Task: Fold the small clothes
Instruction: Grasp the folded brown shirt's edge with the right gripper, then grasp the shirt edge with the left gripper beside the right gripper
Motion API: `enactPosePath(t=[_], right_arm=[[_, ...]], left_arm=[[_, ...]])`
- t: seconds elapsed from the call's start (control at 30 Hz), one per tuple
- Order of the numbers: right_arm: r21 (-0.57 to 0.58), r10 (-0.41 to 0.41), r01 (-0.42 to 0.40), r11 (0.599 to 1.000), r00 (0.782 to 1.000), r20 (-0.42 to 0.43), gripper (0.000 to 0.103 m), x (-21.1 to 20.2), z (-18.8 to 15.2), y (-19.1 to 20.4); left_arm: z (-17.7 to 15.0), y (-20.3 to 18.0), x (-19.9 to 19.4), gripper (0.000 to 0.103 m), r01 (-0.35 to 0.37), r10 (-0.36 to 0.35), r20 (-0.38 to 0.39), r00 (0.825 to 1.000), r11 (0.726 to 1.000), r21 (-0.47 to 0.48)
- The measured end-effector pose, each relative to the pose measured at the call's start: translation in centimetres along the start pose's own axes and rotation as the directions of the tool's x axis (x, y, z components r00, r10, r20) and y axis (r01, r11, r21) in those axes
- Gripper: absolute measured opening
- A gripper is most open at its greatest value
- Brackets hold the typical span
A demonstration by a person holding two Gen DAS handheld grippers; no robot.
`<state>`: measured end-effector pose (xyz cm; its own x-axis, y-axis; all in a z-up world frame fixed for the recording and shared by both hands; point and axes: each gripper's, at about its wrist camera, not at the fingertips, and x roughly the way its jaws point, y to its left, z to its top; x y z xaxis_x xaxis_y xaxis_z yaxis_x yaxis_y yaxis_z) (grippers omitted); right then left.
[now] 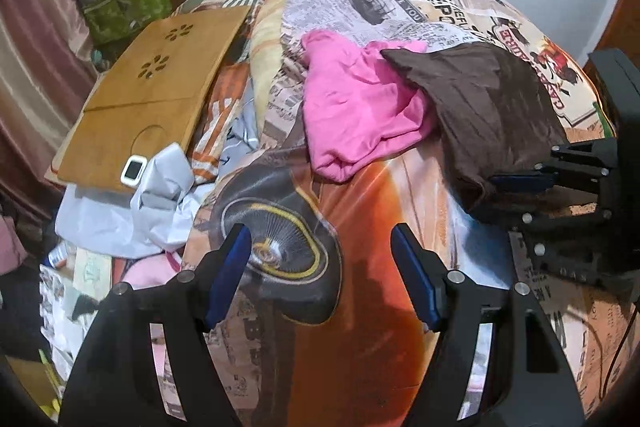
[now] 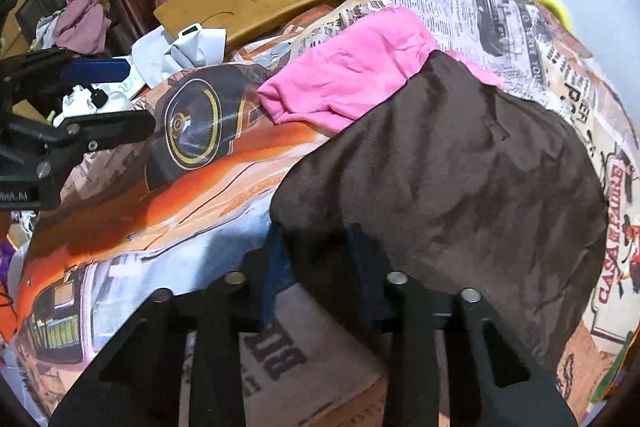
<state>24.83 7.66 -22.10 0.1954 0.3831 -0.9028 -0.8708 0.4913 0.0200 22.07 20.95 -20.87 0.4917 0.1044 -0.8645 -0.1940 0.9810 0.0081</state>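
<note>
We see right gripper (image 2: 316,239) at crumpled brown fabric garment's (image 2: 460,167) near edge, grip unclear; left gripper (image 1: 320,267) gapes wide, farther left.

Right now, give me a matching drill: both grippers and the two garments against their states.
1. left gripper
2. right gripper
3. pink garment
4. brown garment

a. partly under another cloth
b. pinched at its near edge
c. open over the bedspread
d. shut on cloth

Pairs: 1-c, 2-d, 3-a, 4-b
</note>
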Motion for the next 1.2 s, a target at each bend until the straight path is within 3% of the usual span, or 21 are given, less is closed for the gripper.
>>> enactPosePath(t=[0.03,0.23,0.3,0.57,0.67,0.8,0.87,0.93,1.1,1.2], right_arm=[[0.003,-0.006,0.006,1.0,1.0,0.002,0.012,0.1,0.2,0.2],[0.022,0.016,-0.017,1.0,0.998,0.061,0.008,-1.4,-0.5,-0.7],[0.028,0.021,-0.023,0.999,0.997,0.075,0.008,-1.8,-0.8,-1.0],[0.085,0.075,-0.088,0.993,0.987,0.141,0.007,-2.8,-1.7,-2.6],[0.085,0.092,-0.105,0.991,0.985,0.146,0.007,-2.7,-1.9,-2.8],[0.085,0.119,-0.132,0.988,0.982,0.146,0.007,-2.6,-2.1,-2.9],[0.089,0.136,-0.15,0.985,0.98,0.148,0.007,-2.5,-2.1,-3.0],[0.09,0.147,-0.161,0.983,0.978,0.151,0.007,-2.5,-2.2,-3.1],[0.094,0.163,-0.178,0.979,0.975,0.153,0.007,-2.4,-2.3,-3.3],[0.097,0.168,-0.184,0.978,0.974,0.153,0.007,-2.3,-2.4,-3.3]], left_arm=[[0.3,-0.3,0.1,0.072,0.005,-0.005,0.002,1.0,1.0,0.007],[4.1,-2.0,0.9,0.073,0.089,-0.088,-0.014,0.996,0.996,0.023],[5.9,-2.6,1.6,0.078,0.127,-0.127,-0.027,0.992,0.992,0.019],[12.8,-4.9,8.5,0.08,0.293,-0.303,-0.151,0.941,0.952,-0.087],[14.0,-6.1,10.9,0.08,0.3,-0.313,-0.188,0.931,0.949,-0.091],[15.0,-7.6,13.7,0.08,0.337,-0.346,-0.247,0.905,0.938,-0.082],[15.6,-8.0,14.9,0.08,0.325,-0.334,-0.259,0.906,0.943,-0.079],[16.0,-8.3,15.9,0.08,0.322,-0.332,-0.266,0.905,0.943,-0.081],[17.0,-8.7,17.8,0.08,0.389,-0.416,-0.266,0.869,0.909,-0.15],[17.3,-9.1,17.8,0.075,0.401,-0.425,-0.239,0.873,0.905,-0.145]])
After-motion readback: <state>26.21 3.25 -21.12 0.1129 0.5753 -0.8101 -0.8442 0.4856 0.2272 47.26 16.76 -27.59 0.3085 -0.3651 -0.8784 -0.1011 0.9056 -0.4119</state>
